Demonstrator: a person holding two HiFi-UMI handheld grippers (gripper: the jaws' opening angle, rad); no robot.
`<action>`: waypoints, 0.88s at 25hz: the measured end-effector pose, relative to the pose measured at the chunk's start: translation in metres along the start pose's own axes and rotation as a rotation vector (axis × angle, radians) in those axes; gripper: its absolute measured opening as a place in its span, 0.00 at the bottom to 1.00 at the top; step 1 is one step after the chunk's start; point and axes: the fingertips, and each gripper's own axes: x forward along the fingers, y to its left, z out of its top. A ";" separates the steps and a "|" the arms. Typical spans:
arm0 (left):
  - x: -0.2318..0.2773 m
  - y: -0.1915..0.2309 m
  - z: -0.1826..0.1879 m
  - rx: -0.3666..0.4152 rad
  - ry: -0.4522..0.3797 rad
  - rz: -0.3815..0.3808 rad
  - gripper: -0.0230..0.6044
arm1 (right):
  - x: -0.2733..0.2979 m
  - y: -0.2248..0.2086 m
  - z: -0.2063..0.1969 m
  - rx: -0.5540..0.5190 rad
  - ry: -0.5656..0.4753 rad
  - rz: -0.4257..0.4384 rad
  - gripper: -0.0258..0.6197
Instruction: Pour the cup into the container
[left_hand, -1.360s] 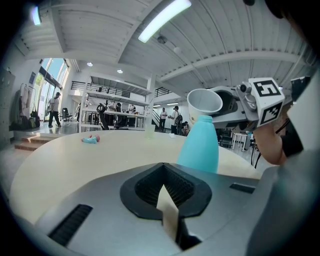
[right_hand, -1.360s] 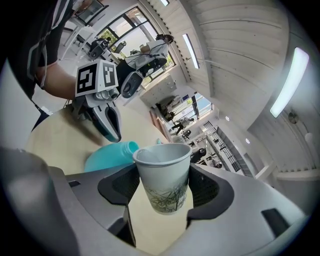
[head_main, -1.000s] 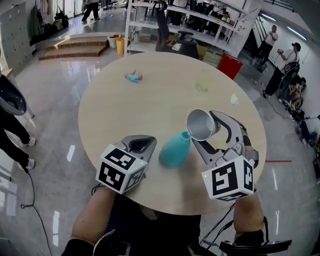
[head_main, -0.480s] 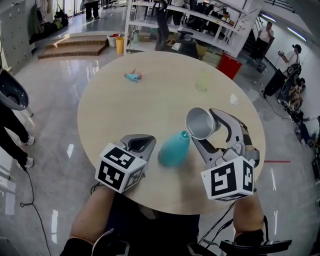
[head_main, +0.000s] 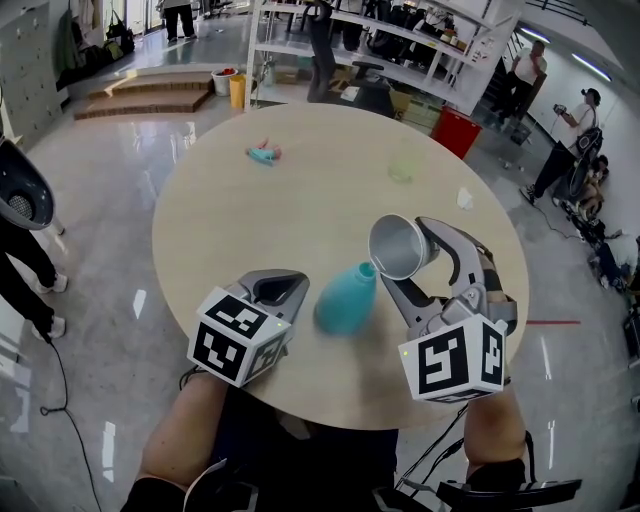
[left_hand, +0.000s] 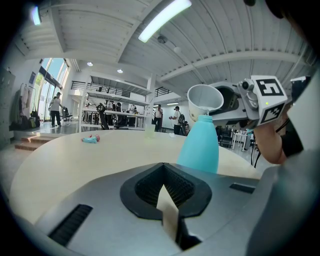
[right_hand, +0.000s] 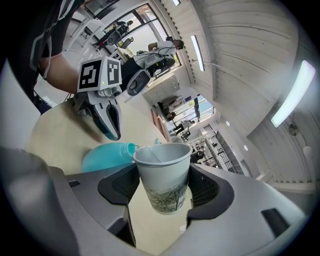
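Observation:
A teal bottle-shaped container (head_main: 345, 300) stands near the front of the round wooden table (head_main: 250, 220). My right gripper (head_main: 420, 250) is shut on a white paper cup (head_main: 395, 247), which is tipped on its side, its rim just above the container's narrow mouth. In the right gripper view the cup (right_hand: 162, 177) sits between the jaws, with the container (right_hand: 107, 155) behind it. My left gripper (head_main: 285, 288) rests left of the container, shut and holding nothing. The left gripper view shows the container (left_hand: 199, 145) ahead, the cup (left_hand: 204, 100) over its top.
At the table's far side lie a small teal and pink toy (head_main: 263, 153), a pale translucent cup (head_main: 403, 165) and a small white scrap (head_main: 465, 199). Shelving, a red bin (head_main: 458, 130) and people stand beyond the table.
The right gripper with the tipped cup has edged slightly left toward the container's mouth. The left gripper and the container have stayed put.

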 end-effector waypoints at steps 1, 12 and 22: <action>0.000 0.000 0.000 0.002 0.001 0.001 0.04 | 0.000 0.001 0.000 -0.002 0.001 0.000 0.52; 0.001 0.002 -0.001 0.006 -0.001 0.005 0.04 | 0.007 0.007 -0.010 0.188 -0.049 0.053 0.52; 0.002 0.001 -0.005 0.000 0.016 0.006 0.04 | -0.003 -0.004 -0.047 0.520 -0.117 0.022 0.52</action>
